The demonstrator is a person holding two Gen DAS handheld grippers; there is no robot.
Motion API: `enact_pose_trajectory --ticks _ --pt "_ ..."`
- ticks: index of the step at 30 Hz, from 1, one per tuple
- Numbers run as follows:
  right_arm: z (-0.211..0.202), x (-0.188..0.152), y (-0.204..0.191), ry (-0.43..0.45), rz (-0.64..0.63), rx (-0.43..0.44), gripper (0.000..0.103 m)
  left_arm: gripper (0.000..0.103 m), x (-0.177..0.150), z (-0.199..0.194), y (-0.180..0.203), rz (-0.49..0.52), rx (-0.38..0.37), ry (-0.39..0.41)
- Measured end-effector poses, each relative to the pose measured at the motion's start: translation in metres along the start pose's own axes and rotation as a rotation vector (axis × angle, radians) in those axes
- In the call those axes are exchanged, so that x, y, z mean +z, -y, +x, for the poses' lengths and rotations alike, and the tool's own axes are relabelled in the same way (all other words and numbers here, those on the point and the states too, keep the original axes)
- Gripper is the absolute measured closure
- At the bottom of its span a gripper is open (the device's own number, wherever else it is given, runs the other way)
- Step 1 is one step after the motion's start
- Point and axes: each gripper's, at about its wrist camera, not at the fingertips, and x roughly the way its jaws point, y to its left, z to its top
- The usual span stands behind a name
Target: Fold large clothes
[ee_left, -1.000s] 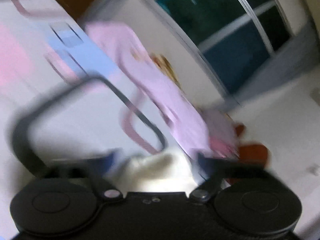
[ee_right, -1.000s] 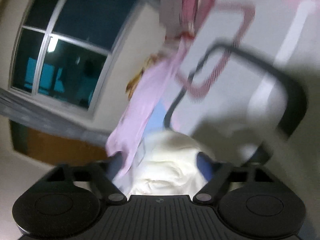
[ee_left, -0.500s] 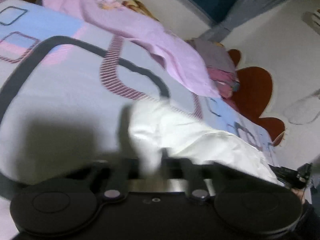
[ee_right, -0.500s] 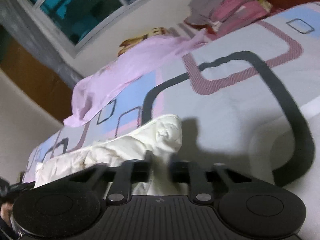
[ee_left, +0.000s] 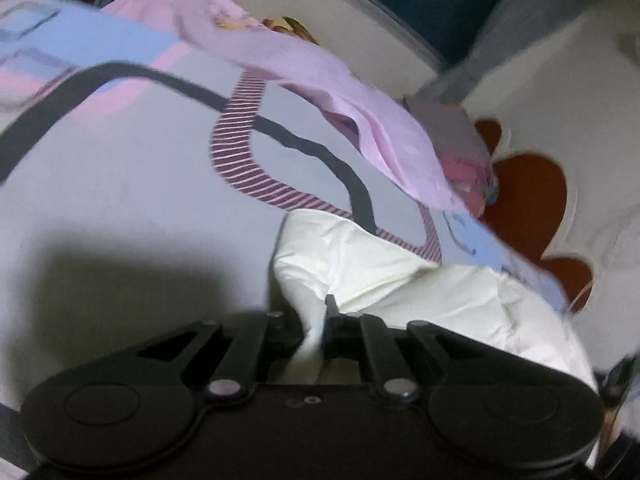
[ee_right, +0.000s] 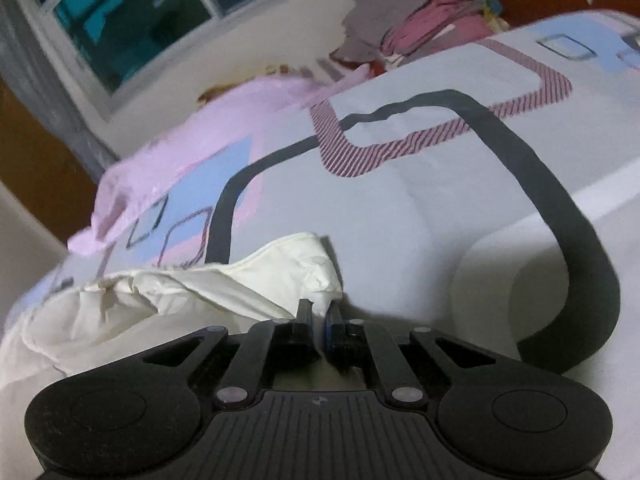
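A cream-white garment (ee_left: 380, 268) lies crumpled on the patterned bed sheet (ee_left: 140, 200). My left gripper (ee_left: 314, 320) pinches one corner of it; the jaws are easing open a touch, with cloth still pressed between the pads. In the right wrist view the same cream garment (ee_right: 200, 292) stretches away to the left. My right gripper (ee_right: 320, 316) grips another corner, its jaws closing tight on the fabric. Both grippers sit low over the sheet.
A pale pink cloth (ee_left: 320, 80) (ee_right: 200, 128) lies along the far side of the bed. A pile of grey and pink clothes (ee_left: 460, 140) (ee_right: 420, 20) sits at the bed's far corner. A dark window (ee_right: 140, 12) and a white wall stand behind.
Both grippers went from open above the garment to shut on its corners, and both dropped lower toward the sheet. The views rolled to a more level angle.
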Motion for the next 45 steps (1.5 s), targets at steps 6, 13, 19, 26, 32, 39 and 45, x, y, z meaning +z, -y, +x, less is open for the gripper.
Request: enact_pose_trajectory --ticks 6,13,19,26,32,39,45 --pt "-0.013 0.007 -0.012 -0.019 -0.017 -0.053 0.083 0.069 0.002 -0.011 -0.002 -0.025 0.0 0.005" --pt "-0.089 -0.003 -0.066 0.229 -0.233 -0.164 0.022 0.028 -0.001 -0.086 0.07 0.131 0.06 0.25" --pt "-0.102 -0.067 -0.165 0.281 -0.394 0.009 0.027 0.027 -0.07 -0.063 0.186 0.37 0.027 0.251" --pt "-0.046 -0.102 -0.183 0.129 -0.473 -0.092 0.05 0.025 -0.115 -0.002 0.201 0.489 0.153 0.123" --pt "-0.103 -0.09 -0.125 0.231 -0.243 -0.077 0.013 0.004 -0.113 -0.054 0.179 0.476 0.178 0.192" --pt "-0.188 -0.141 0.016 0.19 0.322 -0.033 0.013 0.007 -0.142 -0.17 0.06 0.074 0.312 0.23" --pt "-0.176 -0.19 0.033 0.113 0.587 0.167 0.013 0.018 -0.175 -0.186 0.024 -0.248 0.11 0.207"
